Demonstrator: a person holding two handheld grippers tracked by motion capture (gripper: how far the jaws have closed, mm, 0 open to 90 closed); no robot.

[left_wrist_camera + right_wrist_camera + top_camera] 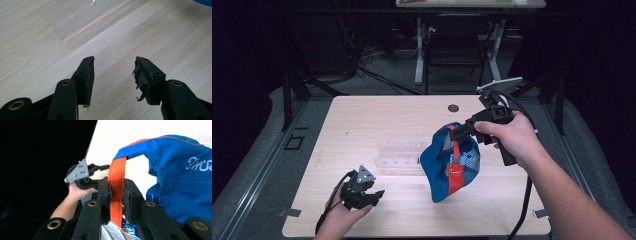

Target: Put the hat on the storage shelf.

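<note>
A blue cap (451,165) with an orange strap (456,150) hangs above the right middle of the table, its lower part near the tabletop. My right gripper (455,134) is shut on the orange strap (116,195), which runs between its jaws, and the blue cloth (182,182) hangs to their right. My left gripper (377,196) rests low near the front left of the table, open, with only bare wood between its jaws (113,60). It shows in the distance in the right gripper view (100,167).
A clear acrylic rack (399,155) lies flat on the light wooden table (362,120), just left of the cap, and shows again ahead of the left jaws (75,15). A dark grommet hole (453,107) is near the far edge. A chair and desk legs stand behind.
</note>
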